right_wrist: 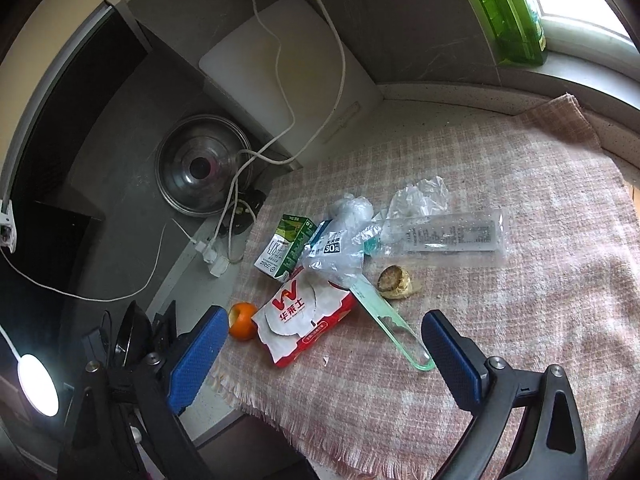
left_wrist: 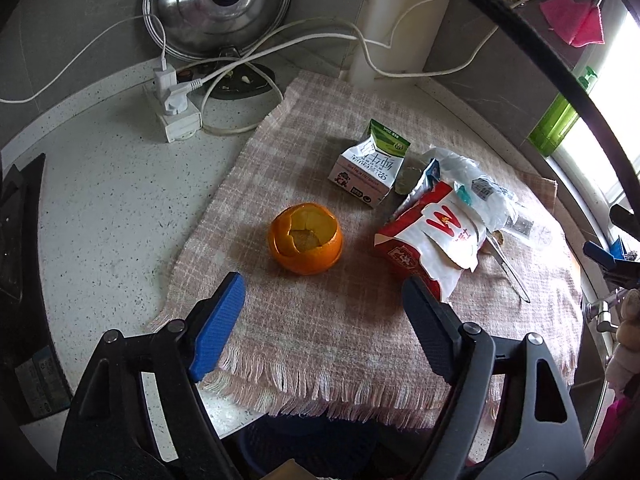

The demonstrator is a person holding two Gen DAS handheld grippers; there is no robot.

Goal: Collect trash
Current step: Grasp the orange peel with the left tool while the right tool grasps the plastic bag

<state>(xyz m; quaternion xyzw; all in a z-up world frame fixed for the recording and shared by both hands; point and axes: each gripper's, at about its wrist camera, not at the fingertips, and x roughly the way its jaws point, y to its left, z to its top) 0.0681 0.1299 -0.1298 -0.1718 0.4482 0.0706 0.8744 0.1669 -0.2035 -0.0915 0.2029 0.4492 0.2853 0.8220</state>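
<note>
Trash lies on a pink checked cloth (left_wrist: 320, 320). An orange peel shell (left_wrist: 305, 239) sits just ahead of my open, empty left gripper (left_wrist: 324, 300). Behind it stand a small milk carton (left_wrist: 368, 164), a red and white paper box (left_wrist: 428, 240) and crumpled clear plastic bags (left_wrist: 476, 184). In the right wrist view my right gripper (right_wrist: 320, 336) is open and empty above the cloth (right_wrist: 500, 340), near the red and white box (right_wrist: 304, 320), a green plastic strip (right_wrist: 384, 320), a brown fruit scrap (right_wrist: 396, 282), the carton (right_wrist: 286, 248), the plastic bags (right_wrist: 348, 240), a clear wrapper (right_wrist: 452, 236) and the orange peel (right_wrist: 242, 320).
A white power strip with plugs and cables (left_wrist: 174, 104) lies on the speckled counter (left_wrist: 104, 200) left of the cloth. A steel pot lid (left_wrist: 218, 4) and a white cutting board (right_wrist: 288, 68) lean on the back wall. A green bottle (right_wrist: 508, 8) stands at the window.
</note>
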